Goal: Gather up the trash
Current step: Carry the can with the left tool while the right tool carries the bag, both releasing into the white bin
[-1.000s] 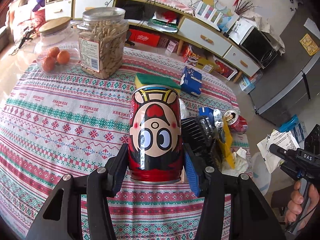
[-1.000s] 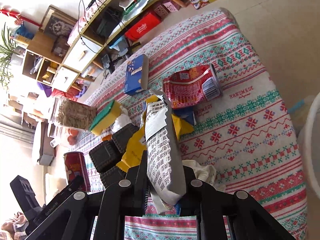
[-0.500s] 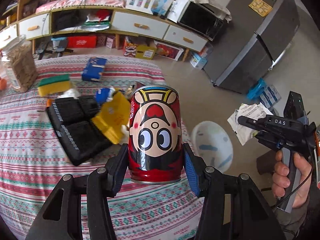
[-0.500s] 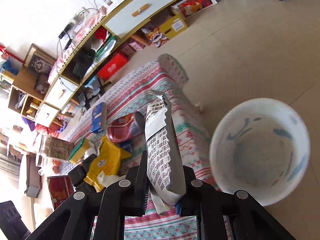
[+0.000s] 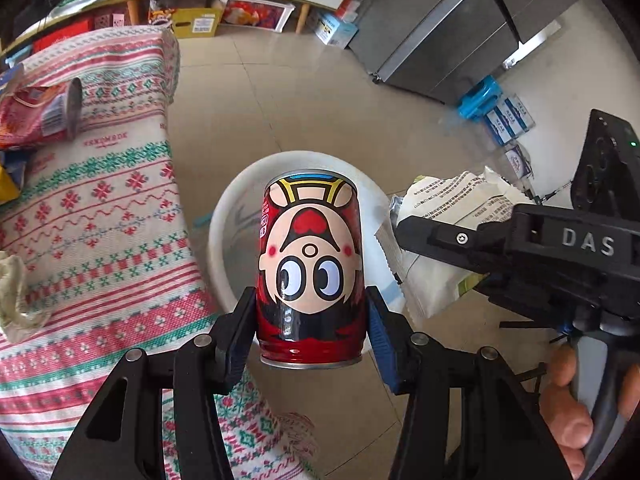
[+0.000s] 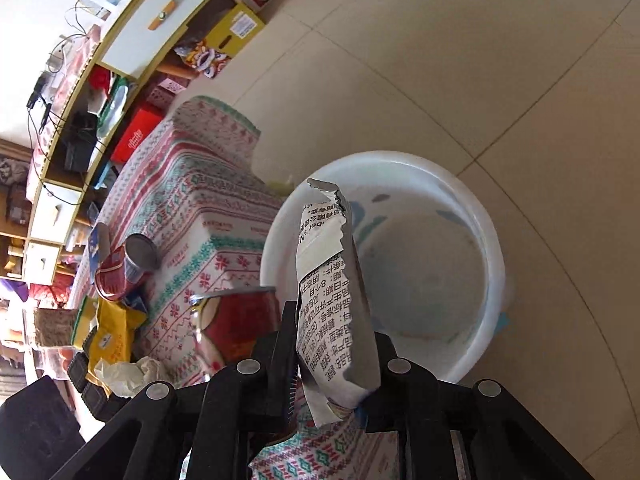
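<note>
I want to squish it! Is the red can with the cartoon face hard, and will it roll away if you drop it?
The red can looks like thin metal, so probably stiff but dentable. The left gripper pinches it without visible crushing. Its round sides would likely roll, though the white tub below should catch it.

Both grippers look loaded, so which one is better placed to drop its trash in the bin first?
Left, narrowly: the left gripper holds the can over the white bin; the right gripper's wrapper overlaps the bin's near edge.

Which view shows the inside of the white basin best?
The right wrist view: the white basin shows its whole interior, only partly crossed by the wrapper. In the left wrist view the red can hides most of it.
</note>
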A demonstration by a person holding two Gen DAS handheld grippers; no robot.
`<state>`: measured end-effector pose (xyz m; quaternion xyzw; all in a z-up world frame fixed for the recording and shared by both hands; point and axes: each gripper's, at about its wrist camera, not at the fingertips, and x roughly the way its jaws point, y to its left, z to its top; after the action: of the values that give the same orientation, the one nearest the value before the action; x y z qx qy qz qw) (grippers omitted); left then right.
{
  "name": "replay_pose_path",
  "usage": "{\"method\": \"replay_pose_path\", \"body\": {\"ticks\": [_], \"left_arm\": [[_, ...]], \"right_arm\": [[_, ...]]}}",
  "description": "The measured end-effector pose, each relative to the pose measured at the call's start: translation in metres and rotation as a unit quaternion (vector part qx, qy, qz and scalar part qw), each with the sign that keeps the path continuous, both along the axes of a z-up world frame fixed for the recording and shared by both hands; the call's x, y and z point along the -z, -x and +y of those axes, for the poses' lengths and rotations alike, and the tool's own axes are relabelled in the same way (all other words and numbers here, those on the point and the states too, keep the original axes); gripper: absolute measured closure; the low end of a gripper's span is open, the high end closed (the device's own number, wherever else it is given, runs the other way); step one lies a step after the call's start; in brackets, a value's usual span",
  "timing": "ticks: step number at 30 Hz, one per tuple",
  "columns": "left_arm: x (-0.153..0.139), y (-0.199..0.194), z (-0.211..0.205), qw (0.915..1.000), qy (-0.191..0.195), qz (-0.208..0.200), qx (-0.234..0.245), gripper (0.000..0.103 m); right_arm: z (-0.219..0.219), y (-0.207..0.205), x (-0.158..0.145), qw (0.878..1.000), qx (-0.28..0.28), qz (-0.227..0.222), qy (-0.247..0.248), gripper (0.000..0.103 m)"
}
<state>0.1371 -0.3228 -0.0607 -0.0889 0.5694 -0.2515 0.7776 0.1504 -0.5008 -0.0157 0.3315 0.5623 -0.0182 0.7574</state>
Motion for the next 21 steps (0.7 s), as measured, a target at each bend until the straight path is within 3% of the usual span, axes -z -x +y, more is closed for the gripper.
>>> {"method": "replay_pose_path", "body": {"ticks": [2,4,6,8,14,21], "left_arm": [[0.010,-0.010,-0.008,1.0000,-0.004,0.007,-0.002,0.048],[0.017,-0.016,-0.014,0.9999,-0.013,0.009,-0.006,0.047],[0.020,-0.022,-0.013,0.9996,-0.021,0.008,-0.016,0.046],[0.021,-0.030,-0.007,0.9994,-0.023,0.013,-0.021,0.041],[0.000,-0.015,0.026,0.9994,-0.031,-0.006,-0.014,0.041],[-0.035,0.007,0.119,0.9975,-0.027,-0.020,-0.062,0.041]], "right_arm": [[-0.001,-0.002,0.002,1.000,-0.002,0.007,0.001,0.074],[-0.002,-0.002,0.004,1.000,-0.003,0.014,0.007,0.039],[-0.004,-0.001,0.001,1.000,0.000,0.012,0.019,0.031],[-0.008,0.002,-0.005,1.000,0.008,0.001,0.025,0.031],[-0.008,0.004,-0.017,0.999,0.018,-0.023,0.027,0.031],[0.013,0.002,-0.033,0.998,0.003,-0.054,0.043,0.031]]}}
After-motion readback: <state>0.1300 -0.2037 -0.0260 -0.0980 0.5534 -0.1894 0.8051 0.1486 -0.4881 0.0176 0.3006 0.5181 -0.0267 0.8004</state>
